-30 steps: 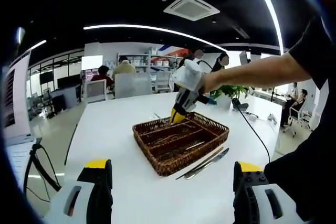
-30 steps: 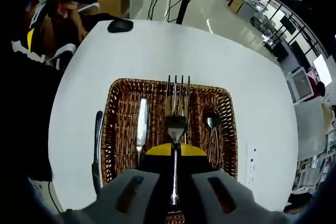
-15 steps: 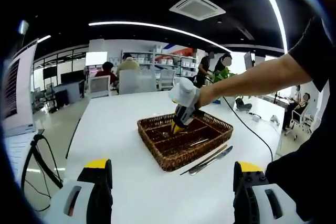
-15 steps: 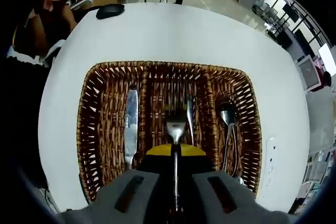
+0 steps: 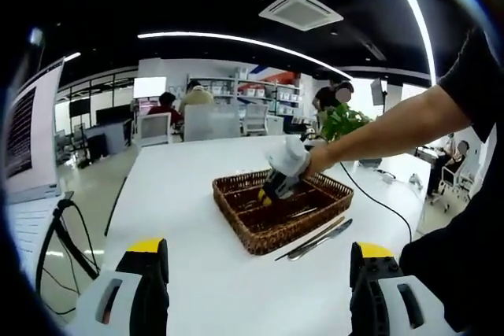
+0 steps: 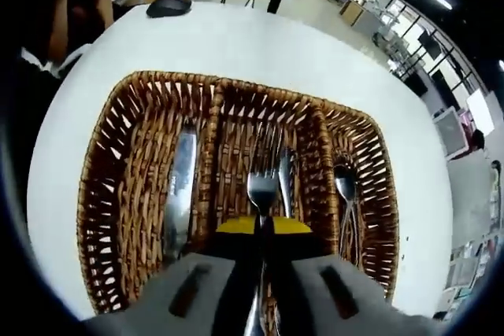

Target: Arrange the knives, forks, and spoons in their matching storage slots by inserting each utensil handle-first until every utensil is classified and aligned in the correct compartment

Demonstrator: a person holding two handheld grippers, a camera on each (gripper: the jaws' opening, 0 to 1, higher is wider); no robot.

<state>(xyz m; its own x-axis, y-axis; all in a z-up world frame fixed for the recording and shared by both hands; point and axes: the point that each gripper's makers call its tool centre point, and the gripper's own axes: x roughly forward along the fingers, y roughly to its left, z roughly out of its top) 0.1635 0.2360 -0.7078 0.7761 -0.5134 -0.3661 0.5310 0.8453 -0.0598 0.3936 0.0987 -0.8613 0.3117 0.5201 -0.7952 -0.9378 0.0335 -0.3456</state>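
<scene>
Woven brown wicker tray [image 6: 150, 116] lay at twelve o'clock; my right gripper [image 6: 262, 230] clenched a steel fork [image 6: 262, 190] over its middle slot, release due next; left fingers [image 5: 146, 273] idled apart.

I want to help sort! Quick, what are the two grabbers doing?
Left gripper: open, holding nothing.
Right gripper: shut on a fork, over the basket's middle slot.

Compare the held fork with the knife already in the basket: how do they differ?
The fork is clamped in the right gripper over the middle compartment; the knife lies free in the left compartment. The fork ends in tines, the knife in a flat blade. Both are shiny metal, lying lengthwise along the wicker basket.
</scene>
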